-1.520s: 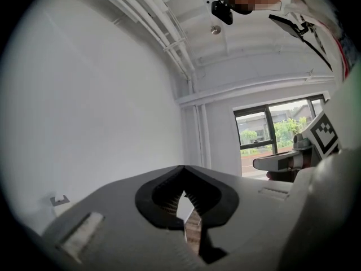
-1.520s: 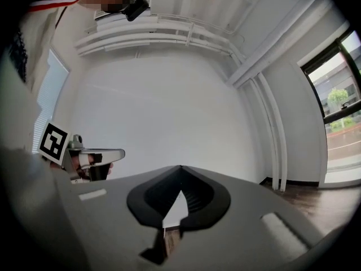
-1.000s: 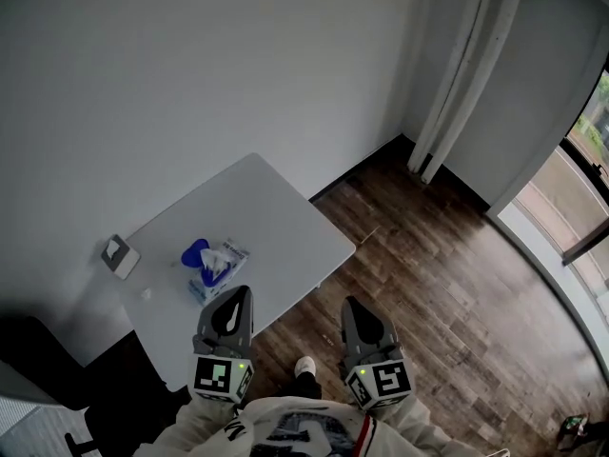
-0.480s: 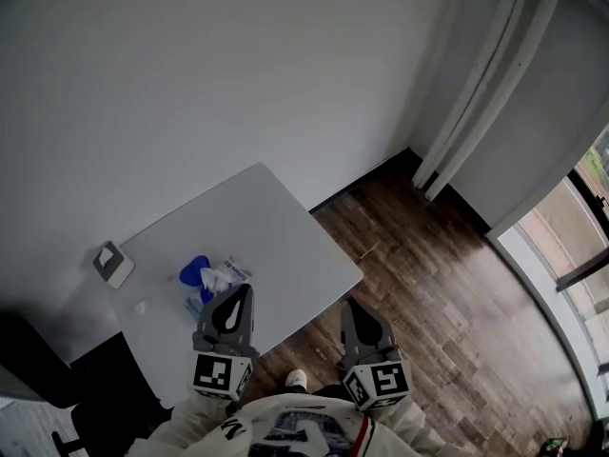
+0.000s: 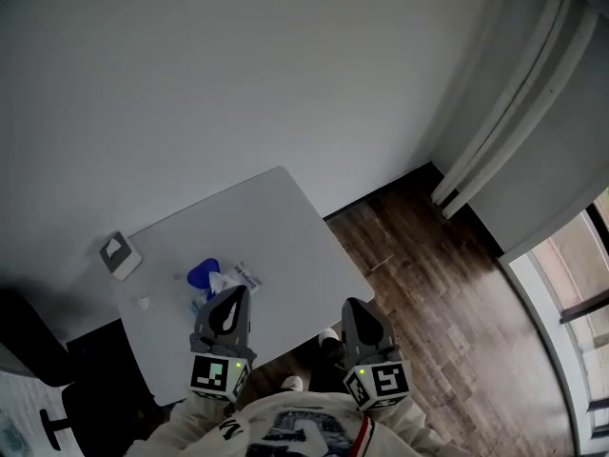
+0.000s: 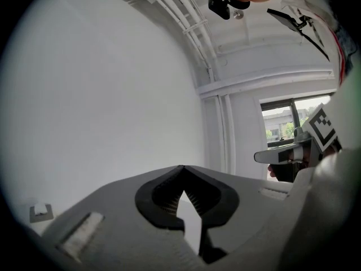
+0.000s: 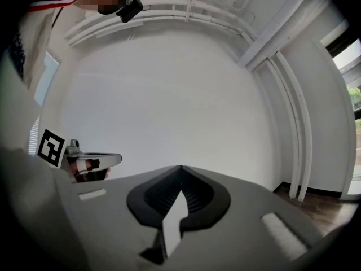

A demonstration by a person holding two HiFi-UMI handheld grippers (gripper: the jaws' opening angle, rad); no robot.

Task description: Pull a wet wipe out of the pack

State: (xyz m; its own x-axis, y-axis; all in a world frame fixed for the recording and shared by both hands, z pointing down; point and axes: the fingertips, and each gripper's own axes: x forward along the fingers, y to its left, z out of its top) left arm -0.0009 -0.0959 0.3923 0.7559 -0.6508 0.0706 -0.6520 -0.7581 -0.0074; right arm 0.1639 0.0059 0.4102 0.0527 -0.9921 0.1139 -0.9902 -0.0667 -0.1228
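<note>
Left gripper [image 5: 232, 293] nearer pack [image 5: 244, 276] (long axis diagonal, up-right).

Low in the head view, the left hand-held gripper [image 5: 235, 295] and the right hand-held gripper [image 5: 355, 305] sit side by side, well apart, both pointing up-frame and roughly level. Each one's jaws meet at the tips with nothing between them. Pale sleeves [image 5: 186, 427] show at the bottom edge behind the marker cubes [image 5: 214, 377].

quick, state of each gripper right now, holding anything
Left gripper: closed, jaws together, holding nothing.
Right gripper: closed, jaws together, holding nothing.
</note>
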